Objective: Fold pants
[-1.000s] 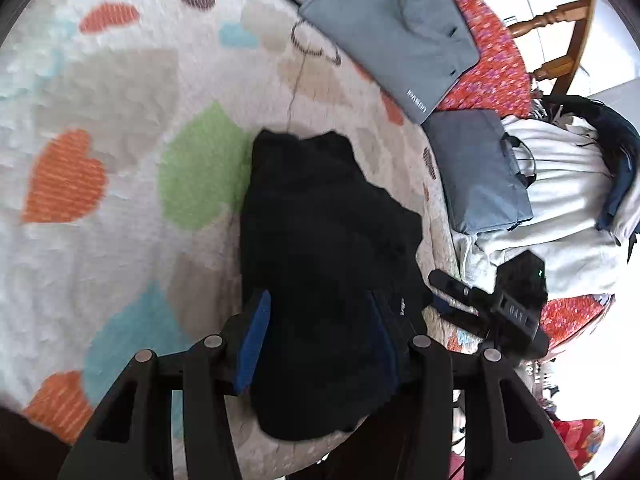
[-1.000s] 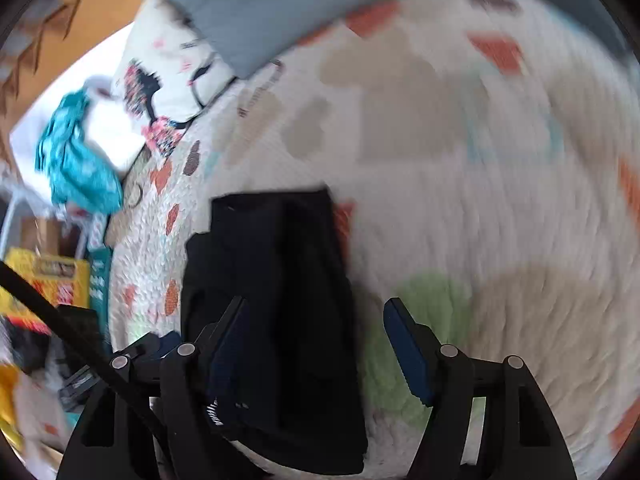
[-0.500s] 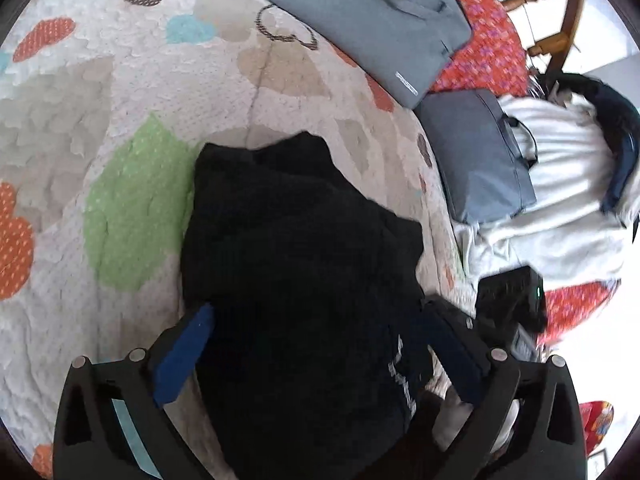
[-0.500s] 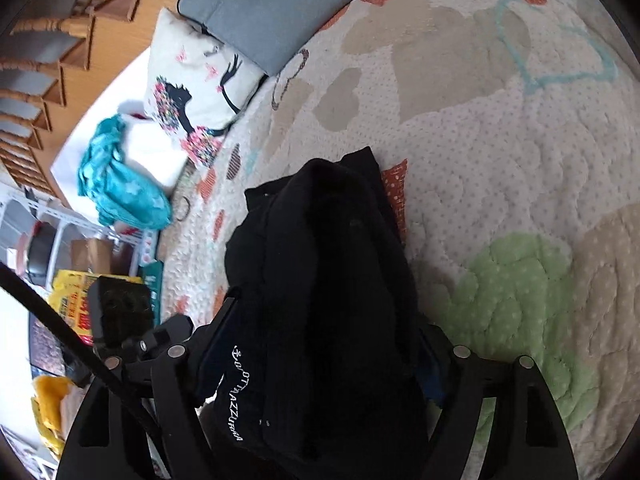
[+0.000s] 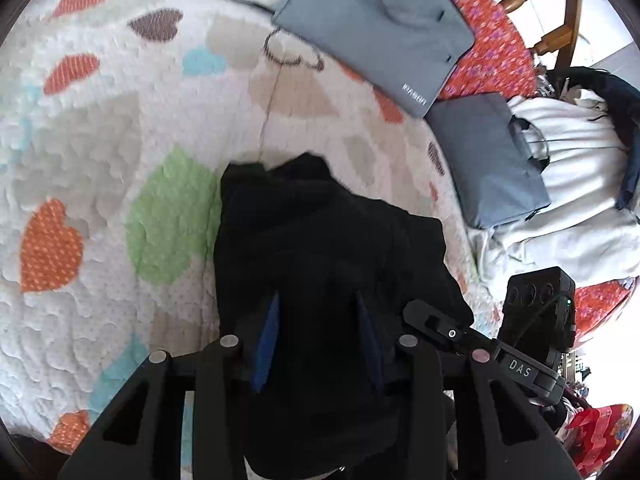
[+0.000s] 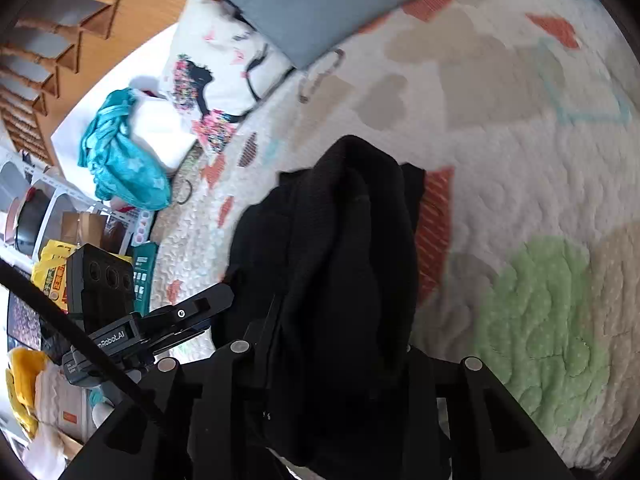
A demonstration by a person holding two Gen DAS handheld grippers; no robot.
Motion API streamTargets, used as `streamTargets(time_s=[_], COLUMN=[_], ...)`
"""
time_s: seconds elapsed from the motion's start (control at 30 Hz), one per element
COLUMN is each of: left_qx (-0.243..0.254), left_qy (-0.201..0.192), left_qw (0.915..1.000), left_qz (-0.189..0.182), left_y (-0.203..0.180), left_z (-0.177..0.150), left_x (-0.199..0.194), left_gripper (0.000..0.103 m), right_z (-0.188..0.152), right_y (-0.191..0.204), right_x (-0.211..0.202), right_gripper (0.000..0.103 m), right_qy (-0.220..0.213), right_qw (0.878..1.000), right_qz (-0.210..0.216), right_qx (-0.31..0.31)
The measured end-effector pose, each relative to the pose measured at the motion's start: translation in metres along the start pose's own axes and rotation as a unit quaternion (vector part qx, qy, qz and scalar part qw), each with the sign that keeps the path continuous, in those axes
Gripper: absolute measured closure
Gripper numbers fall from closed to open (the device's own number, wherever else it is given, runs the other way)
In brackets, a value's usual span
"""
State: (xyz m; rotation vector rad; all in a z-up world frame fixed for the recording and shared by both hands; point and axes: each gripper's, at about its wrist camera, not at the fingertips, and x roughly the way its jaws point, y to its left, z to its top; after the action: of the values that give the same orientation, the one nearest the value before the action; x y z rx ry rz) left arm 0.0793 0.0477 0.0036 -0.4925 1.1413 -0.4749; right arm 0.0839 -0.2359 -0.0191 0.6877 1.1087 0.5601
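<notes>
Fingers [image 5: 266,336] of the left gripper [image 5: 318,338] and right gripper [image 6: 340,344], just closed, are pinched on black pants [image 5: 320,248], bunched on the quilt [image 5: 100,128] toward twelve o'clock.

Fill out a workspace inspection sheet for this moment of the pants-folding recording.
Surface: heart-patterned quilt, puckered, on a bed.
Job's things: black pants, bunched in a folded heap.
Clutter: two grey laptop bags, printed pillow, white garment, teal cloth.
Grippers: left gripper and right gripper have just been closing; both pinch the near edge of the pants.
Cables: thin black cord at the right gripper's side.
Surroundings: wooden chair, wooden stairs, shelf with packages.
</notes>
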Motion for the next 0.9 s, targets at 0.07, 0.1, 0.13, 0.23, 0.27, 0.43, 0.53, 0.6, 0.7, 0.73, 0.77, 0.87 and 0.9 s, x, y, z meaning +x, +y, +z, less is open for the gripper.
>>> streamTargets(time_s=[0.07, 0.1, 0.13, 0.23, 0.27, 0.43, 0.53, 0.6, 0.7, 0.73, 0.77, 0.87, 0.9], left_qx=[-0.003, -0.01, -0.024, -0.05, -0.052, -0.059, -0.051, -0.046, -0.048, -0.045, -0.033, 0.006, 0.013], left_qy=[-0.011, -0.017, -0.025, -0.034, -0.035, -0.009, 0.015, 0.027, 0.037, 0.034, 0.034, 0.035, 0.03], left_qw=[0.9999, 0.9998, 0.9993, 0.998, 0.9979, 0.9982, 0.9986, 0.9984, 0.9971, 0.9974, 0.9983, 0.9992, 0.9993], left_qz=[0.0, -0.005, -0.011, -0.021, -0.016, 0.012, 0.005, -0.018, -0.047, -0.044, -0.033, -0.017, -0.019], left_y=[-0.003, -0.003, 0.0, 0.015, 0.019, 0.043, 0.044, 0.04, 0.033, 0.028, 0.02, -0.003, -0.009], left_z=[0.003, 0.005, 0.006, 0.006, 0.005, -0.003, -0.003, 0.0, 0.003, 0.003, 0.004, 0.002, 0.001], left_x=[-0.007, -0.009, -0.012, -0.017, -0.018, -0.008, 0.009, 0.022, 0.043, 0.047, 0.049, 0.045, 0.041], left_gripper=[0.066, 0.066, 0.066, 0.061, 0.058, 0.054, 0.054, 0.051, 0.028, 0.025, 0.025, 0.056, 0.056], right_z=[0.003, 0.004, 0.004, 0.002, 0.001, -0.006, -0.005, -0.005, -0.006, -0.005, -0.005, -0.001, 0.001], right_y=[0.014, 0.018, 0.021, 0.011, 0.001, -0.038, -0.038, -0.039, -0.041, -0.042, -0.042, -0.035, -0.03], right_x=[-0.004, -0.004, -0.003, 0.001, 0.002, 0.001, 0.003, 0.005, 0.011, 0.012, 0.015, 0.017, 0.017], right_gripper=[0.07, 0.07, 0.07, 0.07, 0.07, 0.066, 0.059, 0.053, 0.04, 0.038, 0.037, 0.06, 0.068], right_qy=[-0.001, 0.001, 0.003, 0.01, 0.012, 0.014, 0.016, 0.018, 0.011, 0.006, 0.006, 0.018, 0.021], right_qw=[1.0, 1.0, 1.0, 0.999, 0.998, 0.998, 0.998, 0.998, 0.999, 0.999, 0.999, 0.999, 0.999], right_qz=[-0.001, -0.004, -0.012, -0.041, -0.054, -0.056, -0.054, -0.051, -0.023, -0.012, -0.006, 0.009, 0.019], right_qx=[-0.018, -0.023, -0.027, -0.019, -0.01, 0.036, 0.031, 0.028, 0.034, 0.04, 0.042, 0.041, 0.042])
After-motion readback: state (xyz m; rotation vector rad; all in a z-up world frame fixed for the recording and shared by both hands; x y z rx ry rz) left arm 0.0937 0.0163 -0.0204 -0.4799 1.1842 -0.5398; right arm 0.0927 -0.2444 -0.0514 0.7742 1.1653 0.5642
